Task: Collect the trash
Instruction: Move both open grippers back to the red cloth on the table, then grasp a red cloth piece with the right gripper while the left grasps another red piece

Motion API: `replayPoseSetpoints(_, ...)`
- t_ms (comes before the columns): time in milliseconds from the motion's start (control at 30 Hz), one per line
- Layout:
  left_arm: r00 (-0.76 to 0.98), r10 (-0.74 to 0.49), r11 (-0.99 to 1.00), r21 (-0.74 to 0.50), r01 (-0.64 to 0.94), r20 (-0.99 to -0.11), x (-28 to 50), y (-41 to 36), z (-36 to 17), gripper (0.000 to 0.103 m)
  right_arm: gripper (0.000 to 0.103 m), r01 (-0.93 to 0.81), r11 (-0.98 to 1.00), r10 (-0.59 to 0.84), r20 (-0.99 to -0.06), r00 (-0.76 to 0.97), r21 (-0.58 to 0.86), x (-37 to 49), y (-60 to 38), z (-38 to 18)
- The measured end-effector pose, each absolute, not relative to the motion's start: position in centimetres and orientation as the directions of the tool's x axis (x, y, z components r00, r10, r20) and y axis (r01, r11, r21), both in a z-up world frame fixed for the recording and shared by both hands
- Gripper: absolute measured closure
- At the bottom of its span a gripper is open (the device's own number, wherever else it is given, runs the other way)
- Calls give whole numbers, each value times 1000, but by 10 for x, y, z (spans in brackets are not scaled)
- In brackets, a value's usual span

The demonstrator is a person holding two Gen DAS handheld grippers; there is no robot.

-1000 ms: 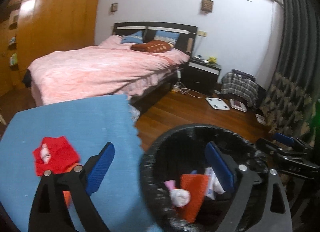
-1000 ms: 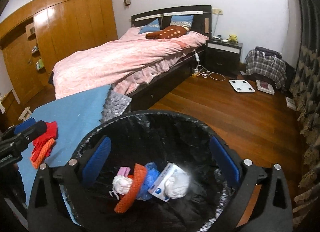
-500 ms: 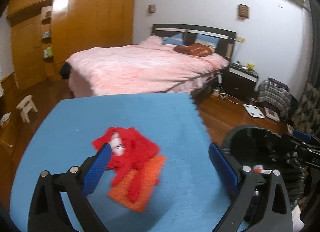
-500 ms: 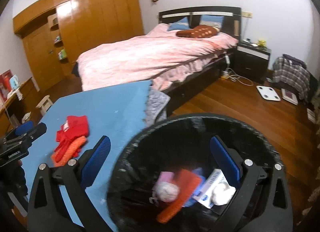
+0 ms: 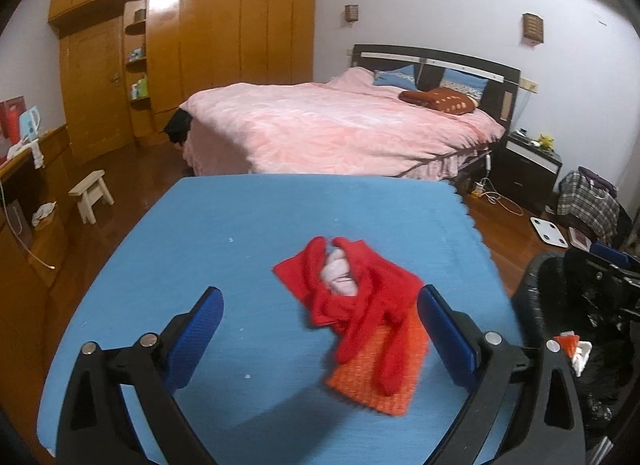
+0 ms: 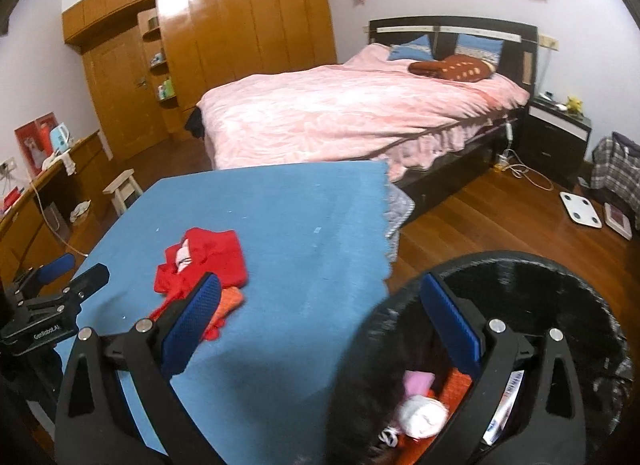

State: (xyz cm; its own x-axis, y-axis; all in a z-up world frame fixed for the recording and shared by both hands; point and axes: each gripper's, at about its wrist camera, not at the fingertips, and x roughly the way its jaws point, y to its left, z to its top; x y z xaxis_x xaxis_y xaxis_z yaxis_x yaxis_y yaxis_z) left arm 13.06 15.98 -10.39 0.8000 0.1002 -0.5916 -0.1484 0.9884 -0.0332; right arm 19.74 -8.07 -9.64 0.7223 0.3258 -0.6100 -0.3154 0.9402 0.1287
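A pile of red gloves (image 5: 360,297) wrapped around a small white-pink wad (image 5: 338,277) lies on the blue table mat (image 5: 248,233), on top of an orange knitted cloth (image 5: 384,381). My left gripper (image 5: 318,305) hovers open just short of the pile, holding nothing. The black-lined trash bin (image 6: 520,261) stands to the right of the table. It holds a white ball (image 6: 420,413), a pink scrap, something orange and a box. My right gripper (image 6: 320,289) is open and empty above the bin's left rim. From there the red gloves (image 6: 208,261) and the left gripper (image 6: 60,285) show at the left.
A pink bed (image 5: 340,125) stands behind the table, with a dark nightstand (image 5: 528,169) to its right. A small white stool (image 5: 90,193) stands at the left. A white scale (image 5: 549,229) lies on the wood floor. Wooden wardrobes (image 5: 200,45) line the far wall.
Both grippers have swung left, away from the bin and toward the table. The left gripper now faces the red pile head-on; the right has shifted from over the bin's middle to its left rim.
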Motion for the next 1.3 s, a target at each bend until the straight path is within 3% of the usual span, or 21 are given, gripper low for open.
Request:
replayPoseSetpoints(633, 766, 154, 970, -53, -238, -624, 152, 222, -141, 9, 6, -441, 893, 382, -679, 627, 95, 247, 25, -149)
replayPoseSetpoints(833, 762, 160, 968, -50, -245, -627, 157, 230, -146, 9, 13, -453, 886, 381, -706, 597, 96, 257, 42, -163)
replayPoseSetpoints(1167, 755, 157, 967, -57, -248, -636, 160, 236, -151, 9, 35, -475, 871, 397, -754, 524, 128, 267, 58, -185)
replayPoseSetpoints(1300, 755, 151, 969, -57, -242, -638, 161, 235, -153, 9, 57, -487, 858, 421, -764, 489, 162, 268, 59, -190)
